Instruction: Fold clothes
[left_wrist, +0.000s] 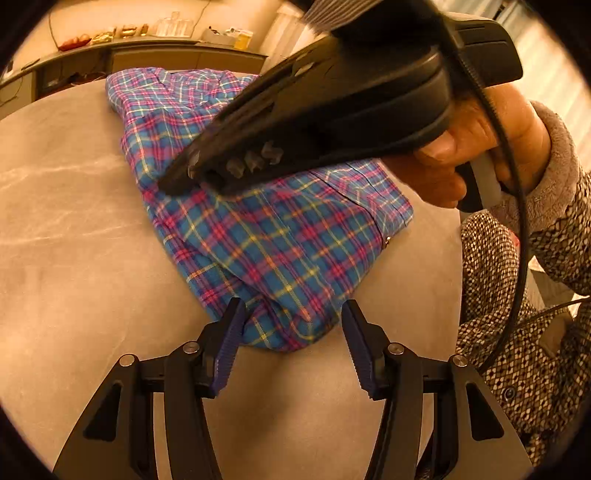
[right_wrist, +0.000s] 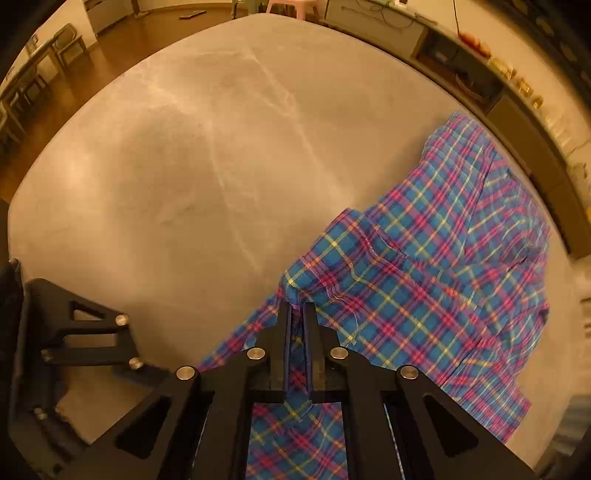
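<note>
The right claw (right_wrist: 298, 308) is clamped on a fold of the plaid shirt (right_wrist: 424, 280); its two fingers stand almost together with a strip of the blue, pink and yellow cloth pinched between the pads and running back down through the frame. From the pinch the cloth rises in a taut ridge, and the rest of the shirt spreads away ahead and to the right of this claw, lying rumpled on the pale grey tabletop (right_wrist: 192, 177). To the left of the right claw and lower, the black frame of the other tool sits over bare tabletop.

The left claw (left_wrist: 293, 334) stands at a middling width, its ribbed purple pads (left_wrist: 227, 347) apart, with nothing pressed between them. The near, rounded end of the plaid shirt (left_wrist: 273, 251) lies just ahead of its fingertips and partly between them; the left finger's tip sits at the cloth's edge, though whether it touches I cannot tell. Farther ahead, the shirt stretches away across the tabletop (left_wrist: 74, 240) toward its far edge. Above the shirt and ahead of the left claw, the black body of the right tool crosses the view, gripped by a hand (left_wrist: 480, 147) in a fuzzy grey sleeve. To the right of the left claw is the person's speckled tweed garment.
</note>
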